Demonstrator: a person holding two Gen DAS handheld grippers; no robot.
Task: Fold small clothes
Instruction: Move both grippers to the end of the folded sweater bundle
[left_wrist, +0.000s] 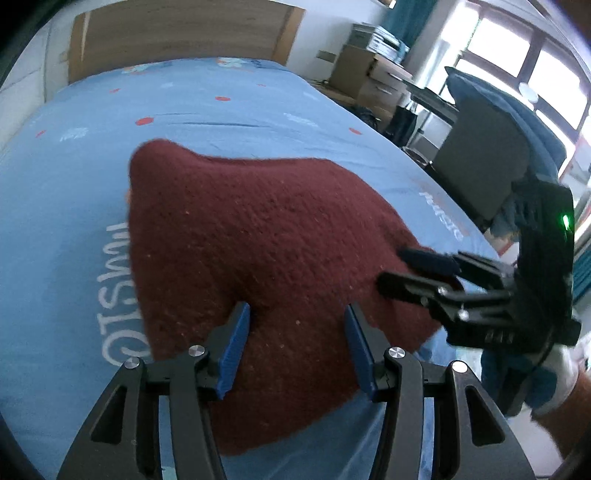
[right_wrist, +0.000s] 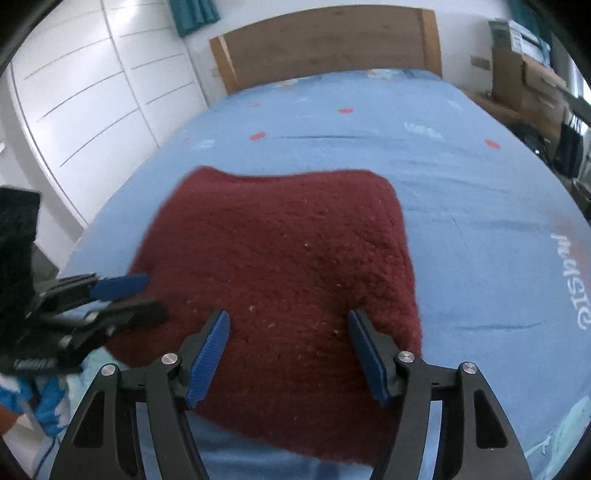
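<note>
A dark red knitted garment (left_wrist: 258, 258) lies folded on the blue bed sheet (left_wrist: 221, 110); it also shows in the right wrist view (right_wrist: 288, 258). My left gripper (left_wrist: 297, 314) is open, its blue pads spread over the garment's near part, holding nothing. My right gripper (right_wrist: 288, 321) is open too, over the garment's near edge. The right gripper shows in the left wrist view (left_wrist: 424, 273) at the garment's right edge. The left gripper shows in the right wrist view (right_wrist: 140, 295) at the garment's left edge.
The sheet (right_wrist: 480, 184) has red dots and white lettering. A wooden headboard (right_wrist: 325, 40) stands at the far end. White wardrobe doors (right_wrist: 92, 92) line the left. Cardboard boxes (left_wrist: 369, 74) and a dark chair (left_wrist: 491, 147) stand right of the bed.
</note>
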